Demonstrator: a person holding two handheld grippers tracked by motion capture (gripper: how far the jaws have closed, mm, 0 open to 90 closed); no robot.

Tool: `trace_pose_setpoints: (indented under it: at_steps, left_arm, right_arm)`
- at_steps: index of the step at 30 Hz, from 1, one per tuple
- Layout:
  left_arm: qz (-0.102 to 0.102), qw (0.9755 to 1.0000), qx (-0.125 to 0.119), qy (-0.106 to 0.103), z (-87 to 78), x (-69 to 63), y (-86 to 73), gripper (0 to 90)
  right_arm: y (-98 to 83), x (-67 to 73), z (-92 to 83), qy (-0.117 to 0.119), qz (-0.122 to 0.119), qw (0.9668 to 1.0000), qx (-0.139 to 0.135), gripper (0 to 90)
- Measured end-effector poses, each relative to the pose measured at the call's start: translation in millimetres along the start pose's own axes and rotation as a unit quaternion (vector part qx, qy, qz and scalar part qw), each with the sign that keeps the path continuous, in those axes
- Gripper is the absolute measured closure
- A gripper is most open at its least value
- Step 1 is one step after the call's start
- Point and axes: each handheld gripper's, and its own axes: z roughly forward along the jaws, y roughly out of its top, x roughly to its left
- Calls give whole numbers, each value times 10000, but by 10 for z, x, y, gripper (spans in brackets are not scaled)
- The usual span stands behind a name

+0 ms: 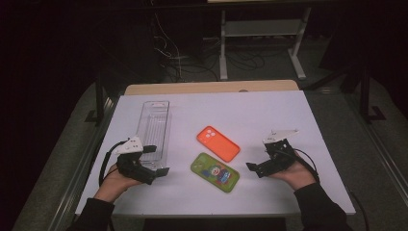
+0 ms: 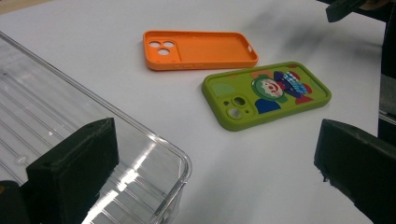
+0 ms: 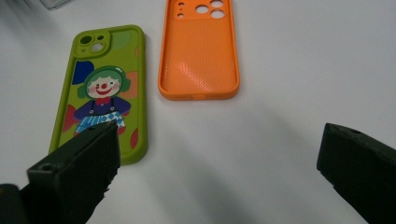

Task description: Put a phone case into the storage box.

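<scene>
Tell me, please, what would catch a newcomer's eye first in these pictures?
Most striking are the two bright phone cases mid-table: the orange case lying hollow side up, and beside it, nearer the person, the green case with its clown picture. A clear plastic tray lies to their left. The left gripper and right gripper flank the cases, both open and empty.

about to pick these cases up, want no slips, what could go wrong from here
1. The green case and orange case lie flat and close together, so open jaws closing on one might nudge the other.
2. The left gripper sits by the clear tray; a swing could knock it.
</scene>
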Motion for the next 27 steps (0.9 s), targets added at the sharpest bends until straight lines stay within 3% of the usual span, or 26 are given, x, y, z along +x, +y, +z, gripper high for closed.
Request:
trace_pose_setpoints:
  at_steps: [17,27]
  left_arm:
    - [-27,9999,85,52,-5,-10,11,0]
    - [113,9999,97,73,45,-29,11,0]
  right_arm:
    - [251,-58,105,-20,-75,10000,58,0]
    - [412,-63,171,-62,-70,10000,26,0]
